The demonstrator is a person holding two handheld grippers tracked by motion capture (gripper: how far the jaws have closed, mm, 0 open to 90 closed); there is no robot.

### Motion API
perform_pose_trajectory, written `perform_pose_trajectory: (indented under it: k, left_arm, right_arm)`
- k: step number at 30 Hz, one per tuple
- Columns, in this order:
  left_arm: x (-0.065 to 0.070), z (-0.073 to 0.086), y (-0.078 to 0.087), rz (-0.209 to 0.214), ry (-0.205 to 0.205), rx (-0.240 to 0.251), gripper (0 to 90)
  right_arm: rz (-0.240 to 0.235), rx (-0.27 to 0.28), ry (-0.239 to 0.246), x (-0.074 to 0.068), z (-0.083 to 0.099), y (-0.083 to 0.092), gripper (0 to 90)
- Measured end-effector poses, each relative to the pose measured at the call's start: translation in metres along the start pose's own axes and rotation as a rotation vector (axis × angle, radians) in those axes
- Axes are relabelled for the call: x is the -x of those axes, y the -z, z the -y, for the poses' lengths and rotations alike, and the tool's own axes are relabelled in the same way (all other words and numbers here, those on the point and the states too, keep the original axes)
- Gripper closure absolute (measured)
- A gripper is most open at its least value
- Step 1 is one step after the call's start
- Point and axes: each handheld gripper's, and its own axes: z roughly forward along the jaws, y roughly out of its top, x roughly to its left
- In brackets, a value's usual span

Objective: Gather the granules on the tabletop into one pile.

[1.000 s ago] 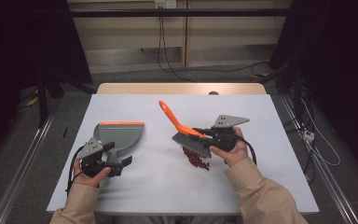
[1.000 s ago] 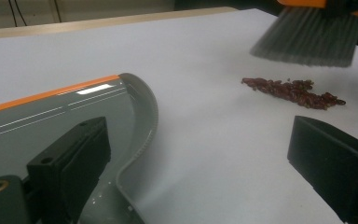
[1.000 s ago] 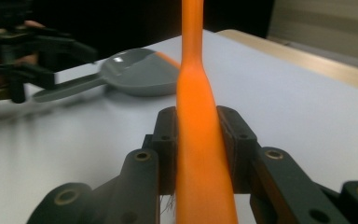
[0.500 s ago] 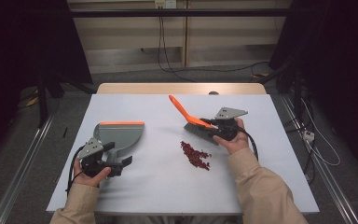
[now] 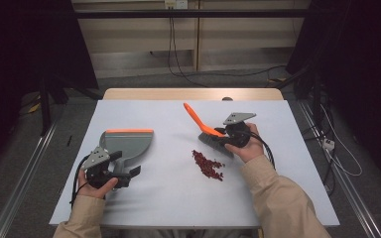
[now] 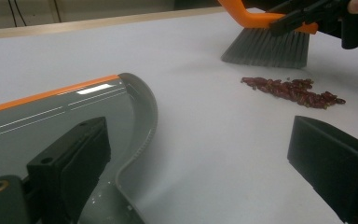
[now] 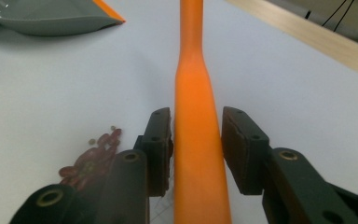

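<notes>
The brush's [image 5: 206,130] bristles are half hidden behind the right gripper [image 5: 228,137] in the high view, and whether the left gripper [image 5: 124,173] presses on the dustpan [image 5: 129,144] handle I cannot tell; its jaws stand wide apart. The brush sits right of centre, bristles on the table [image 5: 168,198] just beyond the pile of beans [image 5: 208,165], its orange handle slanting up toward eleven o'clock. A second ago the brush stood against the beans; it has since shifted toward two o'clock. The right jaws have just been opening, with the handle between them and a gap at the right pad.
</notes>
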Motion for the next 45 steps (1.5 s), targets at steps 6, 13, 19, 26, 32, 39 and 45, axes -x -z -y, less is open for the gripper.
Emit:
perform_pose_trajectory:
  k: [6, 13, 19, 26, 32, 39, 45]
  left_arm:
    - [0.000, 0.000, 0.000, 0.001, 0.001, -0.003, 5.6]
    - [-0.001, 0.000, 0.000, 0.000, 0.002, -0.002, 5.6]
    - [-0.001, 0.000, 0.000, -0.001, -0.003, -0.003, 5.6]
    - [-0.001, 0.000, 0.000, -0.004, 0.004, -0.003, 5.6]
    - [-0.003, 0.000, 0.000, -0.006, 0.003, -0.003, 5.6]
    - [-0.003, 0.001, 0.001, -0.008, 0.014, 0.003, 5.6]
    - [-0.003, 0.001, 0.001, -0.009, 0.012, 0.002, 5.6]
  right_arm:
    - [0.008, -0.087, -0.061, 0.001, -0.017, -0.002, 60.9]
    - [0.034, -0.229, -0.030, -0.003, -0.028, -0.008, 69.3]
    - [-0.002, -0.251, 0.031, -0.005, -0.027, -0.008, 71.3]
    - [-0.098, -0.162, 0.086, -0.008, -0.033, -0.017, 71.3]
    - [-0.140, -0.126, 0.189, -0.018, -0.049, -0.036, 71.2]
    - [-0.205, -0.133, 0.249, -0.032, -0.054, -0.059, 71.3]
    - [-0.261, -0.158, 0.305, -0.038, -0.053, -0.054, 71.4]
